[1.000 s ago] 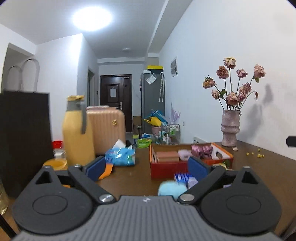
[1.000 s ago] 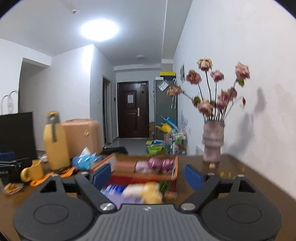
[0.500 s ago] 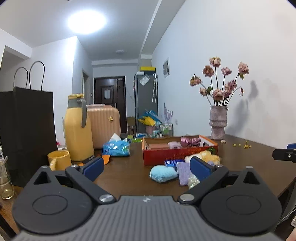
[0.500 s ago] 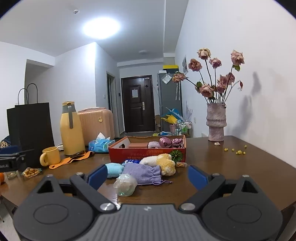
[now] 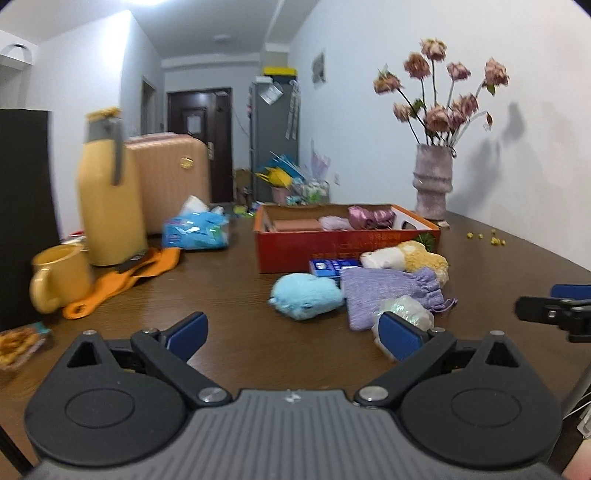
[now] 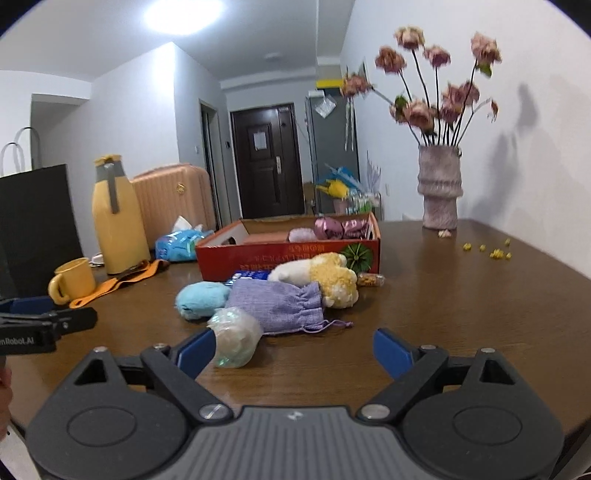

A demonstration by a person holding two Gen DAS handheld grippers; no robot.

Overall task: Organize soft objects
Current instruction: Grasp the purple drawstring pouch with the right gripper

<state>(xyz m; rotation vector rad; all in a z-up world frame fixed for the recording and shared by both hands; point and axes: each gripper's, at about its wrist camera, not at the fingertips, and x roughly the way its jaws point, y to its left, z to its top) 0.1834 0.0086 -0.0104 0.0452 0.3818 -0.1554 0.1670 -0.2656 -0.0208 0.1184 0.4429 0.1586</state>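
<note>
The left gripper [image 5: 291,334] and right gripper [image 6: 295,349] look alike: ribbed grey body, black arms with round discs and triangular cut-outs, silver pivot screws, blue finger pads [image 5: 400,338]. White "mRobot.AI" lettering marks one side.

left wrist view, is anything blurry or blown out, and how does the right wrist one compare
Left wrist view: motion blur smears the yellow jug and yellow mug; the blue plush is soft. Right wrist view: sharper on the table, though the flowers are blurred and the ceiling light is blown out. Both bend at the edges.
</note>
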